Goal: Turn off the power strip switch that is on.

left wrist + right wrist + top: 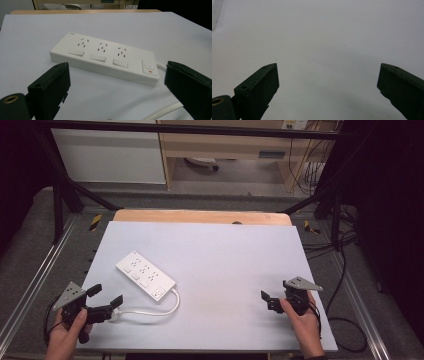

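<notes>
A white power strip (145, 276) with three sockets and a switch lies flat on the left half of the white table (230, 250). Its white cable (167, 311) loops back toward the plug (115, 316), which lies right by my left gripper. My left gripper (106, 296) is open at the table's front left, just short of the strip. Its view looks at the power strip (107, 56) between wide jaws, with the cable (162, 112) low on the right. My right gripper (268, 300) stands open at the front right over bare table (324, 37), with nothing between its jaws.
A wooden strip (200, 216) runs along the table's far edge. Metal frame rails (60, 210) flank both sides. Black cables (345, 320) trail on the floor at the right. A cabinet (225, 145) stands beyond the table.
</notes>
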Demonstrator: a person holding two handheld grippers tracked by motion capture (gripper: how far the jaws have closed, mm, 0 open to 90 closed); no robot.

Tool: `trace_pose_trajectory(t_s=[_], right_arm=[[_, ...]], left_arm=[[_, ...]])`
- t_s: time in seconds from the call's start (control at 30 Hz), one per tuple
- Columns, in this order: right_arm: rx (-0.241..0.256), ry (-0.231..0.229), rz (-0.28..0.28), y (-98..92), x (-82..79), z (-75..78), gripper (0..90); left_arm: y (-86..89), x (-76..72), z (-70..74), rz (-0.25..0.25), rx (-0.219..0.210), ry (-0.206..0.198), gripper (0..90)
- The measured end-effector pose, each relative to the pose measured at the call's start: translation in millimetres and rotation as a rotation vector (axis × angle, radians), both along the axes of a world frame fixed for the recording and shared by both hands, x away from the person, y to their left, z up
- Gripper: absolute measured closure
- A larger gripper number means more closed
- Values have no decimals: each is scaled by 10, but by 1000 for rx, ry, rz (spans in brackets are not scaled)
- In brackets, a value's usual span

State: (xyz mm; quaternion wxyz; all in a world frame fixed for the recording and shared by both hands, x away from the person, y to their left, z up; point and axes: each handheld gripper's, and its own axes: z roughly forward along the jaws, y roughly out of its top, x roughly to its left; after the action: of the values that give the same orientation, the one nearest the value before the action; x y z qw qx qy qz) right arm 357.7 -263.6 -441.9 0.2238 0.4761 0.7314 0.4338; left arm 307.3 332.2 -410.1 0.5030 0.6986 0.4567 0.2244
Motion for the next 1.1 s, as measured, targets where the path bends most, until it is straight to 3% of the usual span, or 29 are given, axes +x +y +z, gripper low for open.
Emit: trace_pose_trajectory(t_s=[0.23,0.77,1.1], right_arm=[[-6,-51,11,12,1,18,45],[-23,-86,10,29,-17,51,36],[-16,-90,3,25,-29,65,32]], left_arm=[[11,2,1,0,-2,1,66],[8,-17,22,12,1,-9,67],[-47,-59,97,-17,-15,-31,49]])
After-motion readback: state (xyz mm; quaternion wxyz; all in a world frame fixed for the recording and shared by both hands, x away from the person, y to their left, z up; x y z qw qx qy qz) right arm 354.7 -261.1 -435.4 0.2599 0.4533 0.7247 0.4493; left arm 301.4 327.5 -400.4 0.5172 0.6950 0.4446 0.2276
